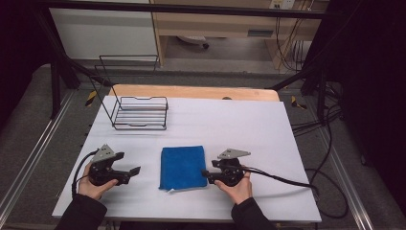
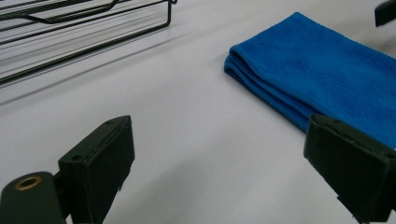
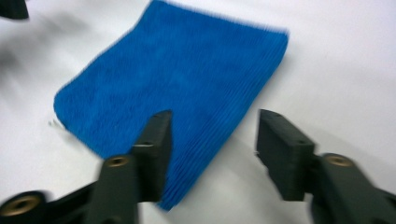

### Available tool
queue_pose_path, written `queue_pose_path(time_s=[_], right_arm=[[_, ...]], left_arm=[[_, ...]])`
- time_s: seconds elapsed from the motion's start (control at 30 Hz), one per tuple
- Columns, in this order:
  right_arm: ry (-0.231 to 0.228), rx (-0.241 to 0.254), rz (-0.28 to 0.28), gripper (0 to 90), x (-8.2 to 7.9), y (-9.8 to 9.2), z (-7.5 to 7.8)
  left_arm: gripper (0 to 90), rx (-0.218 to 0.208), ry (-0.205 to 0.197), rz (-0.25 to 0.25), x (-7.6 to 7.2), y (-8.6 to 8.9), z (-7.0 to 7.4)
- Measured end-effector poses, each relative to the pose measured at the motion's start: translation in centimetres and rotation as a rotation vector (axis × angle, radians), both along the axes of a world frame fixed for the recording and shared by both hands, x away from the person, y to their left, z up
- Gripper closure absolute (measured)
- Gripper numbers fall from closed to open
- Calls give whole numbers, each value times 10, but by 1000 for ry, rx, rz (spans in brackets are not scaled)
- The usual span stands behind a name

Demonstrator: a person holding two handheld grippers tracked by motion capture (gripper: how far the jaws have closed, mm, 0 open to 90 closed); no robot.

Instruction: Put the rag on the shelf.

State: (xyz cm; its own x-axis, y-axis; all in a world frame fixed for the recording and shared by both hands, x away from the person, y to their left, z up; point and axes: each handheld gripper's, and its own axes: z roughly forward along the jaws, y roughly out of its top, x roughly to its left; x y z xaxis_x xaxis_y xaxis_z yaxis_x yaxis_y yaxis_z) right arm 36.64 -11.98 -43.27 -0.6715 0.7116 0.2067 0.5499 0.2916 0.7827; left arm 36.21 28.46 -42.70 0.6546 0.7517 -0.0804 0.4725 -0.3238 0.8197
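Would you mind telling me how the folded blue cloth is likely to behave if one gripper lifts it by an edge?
The folded blue cloth looks soft and napped, so it would probably droop. Its stacked layers show at the fold, so a pinch on one layer may unfold it. It lies flat and seems light, likely sliding on the white table.

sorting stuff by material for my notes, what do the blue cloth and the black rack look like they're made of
Blue cloth: looks like soft microfibre or terry, matte with a fine fuzzy ribbed pile; the stacked edges show it is folded in layers.

Black rack: looks like thin metal wire, probably painted or coated black, given its slim straight rods and open frame. The finish could be slightly glossy, but that is hard to tell.
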Motion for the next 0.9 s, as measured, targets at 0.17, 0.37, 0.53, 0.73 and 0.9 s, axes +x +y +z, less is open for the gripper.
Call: queue_pose_path(time_s=[0.17,0.37,0.53,0.73,0.9], right_arm=[[-53,-9,33,198,8,-8,8],[-84,14,41,107,19,-20,13],[-85,14,27,69,22,-29,11],[-90,8,14,53,21,-36,6],[-85,-8,15,48,18,-36,2]], left_arm=[[68,7,0,1,3,-7,3],[67,26,1,-12,8,-20,10],[77,27,5,2,15,-33,20],[97,41,9,29,32,-51,32],[115,50,18,54,45,-65,32]])
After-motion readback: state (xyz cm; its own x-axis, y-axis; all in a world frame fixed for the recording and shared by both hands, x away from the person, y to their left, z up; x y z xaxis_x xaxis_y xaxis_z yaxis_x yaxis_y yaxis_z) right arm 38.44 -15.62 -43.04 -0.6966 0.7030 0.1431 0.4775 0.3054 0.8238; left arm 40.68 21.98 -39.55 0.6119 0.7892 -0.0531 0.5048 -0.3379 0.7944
